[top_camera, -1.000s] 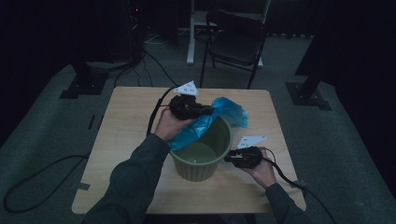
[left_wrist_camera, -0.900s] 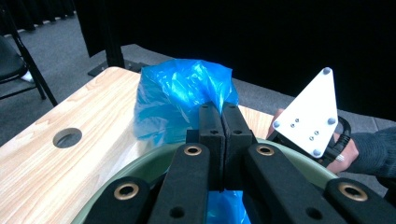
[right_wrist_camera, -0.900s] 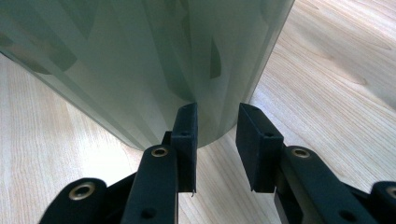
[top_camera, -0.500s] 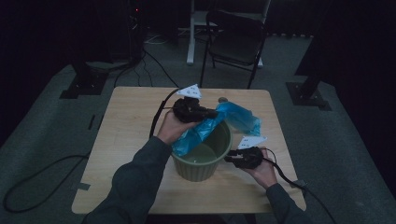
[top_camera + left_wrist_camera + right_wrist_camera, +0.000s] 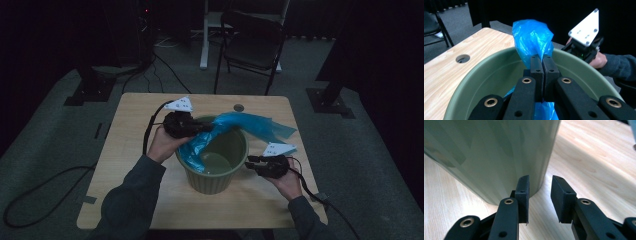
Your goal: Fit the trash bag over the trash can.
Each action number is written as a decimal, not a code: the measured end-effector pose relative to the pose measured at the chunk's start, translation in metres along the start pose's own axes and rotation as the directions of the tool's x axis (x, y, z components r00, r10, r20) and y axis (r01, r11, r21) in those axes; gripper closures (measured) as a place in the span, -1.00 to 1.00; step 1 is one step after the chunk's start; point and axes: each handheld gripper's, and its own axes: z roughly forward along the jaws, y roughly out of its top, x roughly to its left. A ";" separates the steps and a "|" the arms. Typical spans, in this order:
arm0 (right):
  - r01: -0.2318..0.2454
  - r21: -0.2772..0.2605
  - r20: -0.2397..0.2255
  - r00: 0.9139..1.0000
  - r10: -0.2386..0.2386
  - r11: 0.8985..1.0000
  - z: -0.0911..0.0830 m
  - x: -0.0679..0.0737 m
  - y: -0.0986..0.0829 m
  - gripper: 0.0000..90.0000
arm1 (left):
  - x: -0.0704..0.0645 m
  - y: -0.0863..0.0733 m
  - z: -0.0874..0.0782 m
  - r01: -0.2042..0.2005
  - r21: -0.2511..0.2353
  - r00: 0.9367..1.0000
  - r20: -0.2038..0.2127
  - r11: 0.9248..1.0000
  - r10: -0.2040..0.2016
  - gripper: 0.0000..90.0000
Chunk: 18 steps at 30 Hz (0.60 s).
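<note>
Right gripper (image 5: 253, 161) low on the table (image 5: 130, 165) just beside the green bin's (image 5: 212, 177) near wall, jaws spread, nothing between them. Bin mid-table. Left gripper (image 5: 541, 65) above the bin's rim, jaws pinched on a blue plastic bag (image 5: 252, 125), which drapes inside the bin and trails past its far rim.

1. My left gripper (image 5: 541, 62) sits over the green bucket (image 5: 212, 172), jaws clamped on the blue bag (image 5: 235, 127), which drapes across the far rim.
2. My right gripper (image 5: 539, 188), jaws parted, faces the bucket's wall.
3. Bare table (image 5: 130, 165) lies left.
</note>
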 end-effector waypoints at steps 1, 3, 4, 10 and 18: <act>-0.003 -0.005 0.005 1.000 0.003 1.000 -0.003 -0.001 0.001 0.51 | 0.000 -0.002 -0.002 0.000 0.005 1.000 -0.005 1.000 0.000 0.97; -0.007 -0.022 0.016 1.000 0.008 1.000 -0.009 -0.003 0.002 0.51 | 0.000 -0.006 -0.006 0.000 0.007 1.000 -0.011 1.000 0.000 0.97; -0.012 -0.034 0.022 1.000 0.012 0.999 -0.013 -0.004 0.002 0.51 | 0.000 -0.008 -0.008 0.000 0.009 1.000 -0.012 1.000 0.000 0.97; -0.020 -0.099 0.076 0.997 0.028 0.995 -0.034 -0.012 0.010 0.43 | 0.000 -0.017 -0.016 0.000 0.032 1.000 -0.024 0.999 0.001 0.97; -0.036 -0.206 0.143 0.988 0.066 0.978 -0.061 -0.027 0.030 0.26 | 0.003 -0.026 -0.022 0.006 0.039 0.999 -0.033 0.999 -0.005 0.97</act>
